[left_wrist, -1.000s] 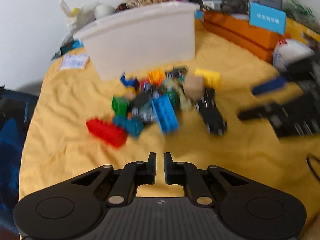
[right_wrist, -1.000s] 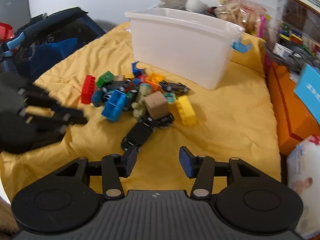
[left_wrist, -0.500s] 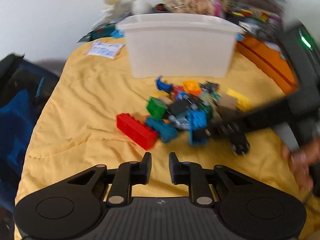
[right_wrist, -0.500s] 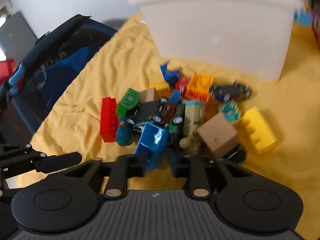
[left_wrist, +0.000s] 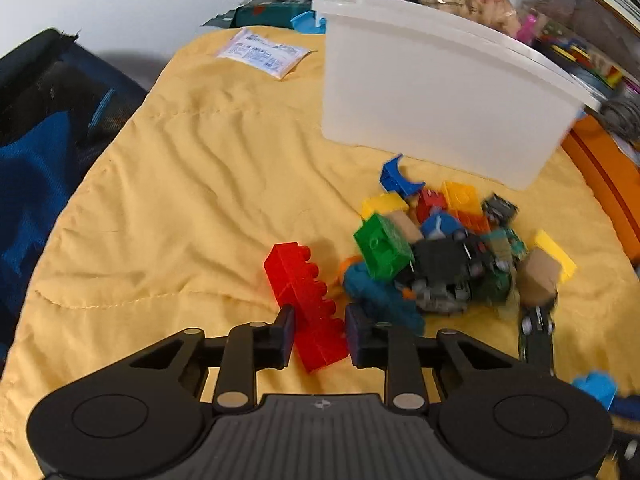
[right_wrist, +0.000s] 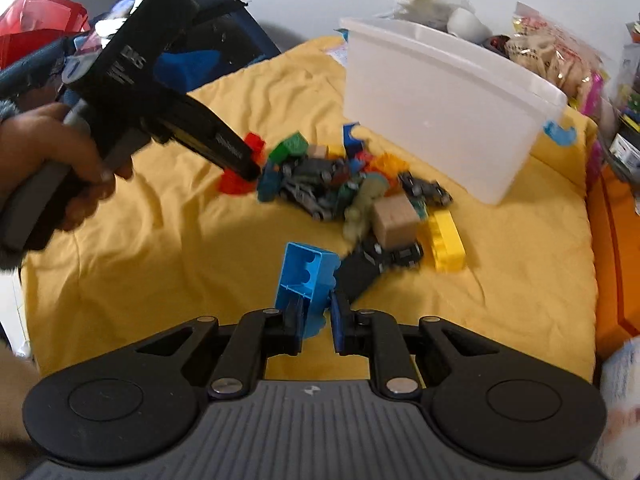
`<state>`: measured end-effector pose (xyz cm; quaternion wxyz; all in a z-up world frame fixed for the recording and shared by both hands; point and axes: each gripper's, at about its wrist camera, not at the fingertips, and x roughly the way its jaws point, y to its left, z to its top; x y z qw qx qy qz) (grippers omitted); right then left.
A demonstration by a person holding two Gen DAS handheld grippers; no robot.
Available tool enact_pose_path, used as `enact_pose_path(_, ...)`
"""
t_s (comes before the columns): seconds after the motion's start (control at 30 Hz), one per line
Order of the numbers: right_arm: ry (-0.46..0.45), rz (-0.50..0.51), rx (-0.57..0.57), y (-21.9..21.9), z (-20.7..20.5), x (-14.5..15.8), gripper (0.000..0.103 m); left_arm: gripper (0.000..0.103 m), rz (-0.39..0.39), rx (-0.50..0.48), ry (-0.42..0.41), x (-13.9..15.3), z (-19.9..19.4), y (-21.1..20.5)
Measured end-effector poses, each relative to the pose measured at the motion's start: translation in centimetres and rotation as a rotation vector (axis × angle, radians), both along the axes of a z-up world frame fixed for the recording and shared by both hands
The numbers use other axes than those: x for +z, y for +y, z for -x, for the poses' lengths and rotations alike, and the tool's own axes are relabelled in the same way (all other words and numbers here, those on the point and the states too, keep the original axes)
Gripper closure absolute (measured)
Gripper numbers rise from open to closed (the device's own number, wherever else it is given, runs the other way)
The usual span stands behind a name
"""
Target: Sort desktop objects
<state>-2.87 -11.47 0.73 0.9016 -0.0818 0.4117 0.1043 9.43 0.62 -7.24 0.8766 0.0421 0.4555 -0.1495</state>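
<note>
A pile of toy bricks and small cars (left_wrist: 440,256) lies on a yellow cloth (left_wrist: 200,200) in front of a white plastic bin (left_wrist: 432,100). A long red brick (left_wrist: 300,280) at the pile's left edge lies between the fingers of my left gripper (left_wrist: 320,334), whose jaws are opening and do not press on it. In the right wrist view, my right gripper (right_wrist: 316,320) is shut on a light blue brick (right_wrist: 306,276), held above the cloth, short of the pile (right_wrist: 340,176). There the left gripper (right_wrist: 250,168), held in a hand, reaches down to the red brick (right_wrist: 236,184).
A black toy car (right_wrist: 372,264) lies just beyond the blue brick, with a tan block (right_wrist: 396,220) and a yellow brick (right_wrist: 446,236) nearby. A dark blue bag (left_wrist: 40,140) sits left of the cloth and an orange box (left_wrist: 608,176) on the right. Clutter lines the back behind the bin (right_wrist: 440,92).
My right gripper closed on the light blue brick and lifted it out of the pile. The left gripper moved in over the red brick and its jaws spread around it.
</note>
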Motion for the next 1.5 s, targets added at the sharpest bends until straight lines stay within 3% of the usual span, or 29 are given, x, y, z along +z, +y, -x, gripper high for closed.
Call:
enact_pose_path(0.07, -0.003, 0.048, 0.008, 0.2, 0.1, -0.1, 0.087, 0.073, 0.026, -0.057, 0.009, 0.6, 1.9, 0.7)
enact_pose_path(0.3, 0.018, 0.196, -0.031, -1.5, 0.6, -1.1, 0.087, 0.073, 0.181, -0.303, 0.183, 0.7, 9.1, -1.1)
enact_pose_path(0.4, 0.033, 0.281, -0.022, -1.3, 0.4, -2.4, 0.086, 0.072, 0.140, -0.296, 0.214, -0.5, 10.0, -1.9)
enact_pose_path(0.5, 0.023, 0.351, 0.048, -0.1, 0.9, -2.9, 0.076, 0.071, 0.160, -0.222, 0.184, 0.3, 10.0, -0.4)
enact_pose_path(0.6, 0.019, 0.287, 0.124, 0.6, 1.7, -2.1, 0.074, 0.068, 0.147, -0.136, 0.118, 1.0, 9.9, 1.2)
enact_pose_path(0.67, 0.018, 0.229, 0.186, 1.1, 2.0, -1.6, 0.074, 0.068, 0.124, -0.085, 0.119, 1.1, 9.2, 2.3)
enact_pose_path(0.77, 0.015, 0.127, 0.232, 1.0, 2.3, -0.8, 0.073, 0.068, 0.113, -0.081, 0.103, 1.9, 9.5, 2.6)
enact_pose_path(1.0, 0.031, -0.028, 0.011, -2.5, 0.3, 0.1, 0.062, 0.061, 0.046, -0.189, 0.026, 2.8, 11.7, -0.6)
enact_pose_path(1.17, 0.077, -0.069, -0.028, -2.9, -0.9, -0.8, 0.053, 0.061, 0.018, -0.170, 0.064, 1.2, 11.6, -1.2)
enact_pose_path(1.3, 0.116, -0.065, -0.032, -2.4, -1.2, -2.5, 0.053, 0.061, 0.024, -0.165, 0.096, 0.1, 11.1, -1.2)
enact_pose_path(1.33, 0.132, -0.068, -0.038, -2.4, -1.2, -2.9, 0.054, 0.062, 0.026, -0.176, 0.106, -0.3, 11.0, -1.3)
enact_pose_path(1.37, 0.146, -0.071, -0.042, -2.4, -1.3, -3.3, 0.054, 0.071, 0.021, -0.189, 0.115, -0.7, 11.0, -1.5)
enact_pose_path(1.4, 0.144, -0.072, -0.044, -2.4, -1.2, -3.5, 0.056, 0.074, 0.010, -0.199, 0.110, -1.0, 11.1, -1.7)
enact_pose_path(1.43, 0.137, -0.069, -0.041, -2.4, -1.1, -3.5, 0.067, 0.075, 0.004, -0.210, 0.095, -1.0, 11.1, -1.9)
enact_pose_path(1.5, 0.146, -0.086, -0.036, -2.5, -1.2, -3.2, 0.076, 0.075, 0.025, -0.217, 0.091, -0.6, 10.9, -1.8)
